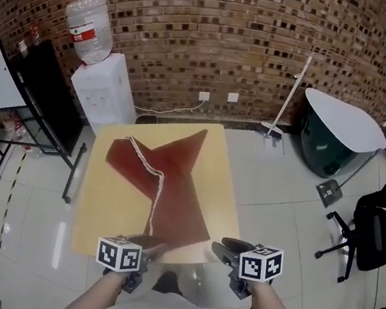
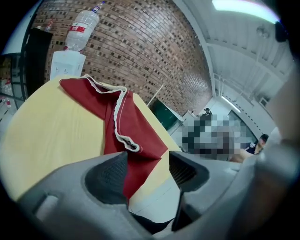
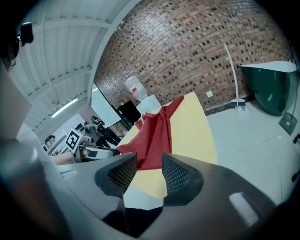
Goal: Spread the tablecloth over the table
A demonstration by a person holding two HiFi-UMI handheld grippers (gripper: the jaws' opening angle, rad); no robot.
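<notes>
- Jaws of the left gripper (image 2: 145,161) stand apart, clasping nothing; a corner of the red tablecloth (image 2: 147,131) shows between them.
- Jaws of the right gripper (image 3: 149,164) also stand apart and empty, near the table's (image 1: 100,208) near right corner.
- Tablecloth lies crumpled and folded across the yellow tabletop, white trim showing.
- Water dispenser (image 1: 104,91) stands beyond the table, against the brick wall (image 1: 235,32).
</notes>
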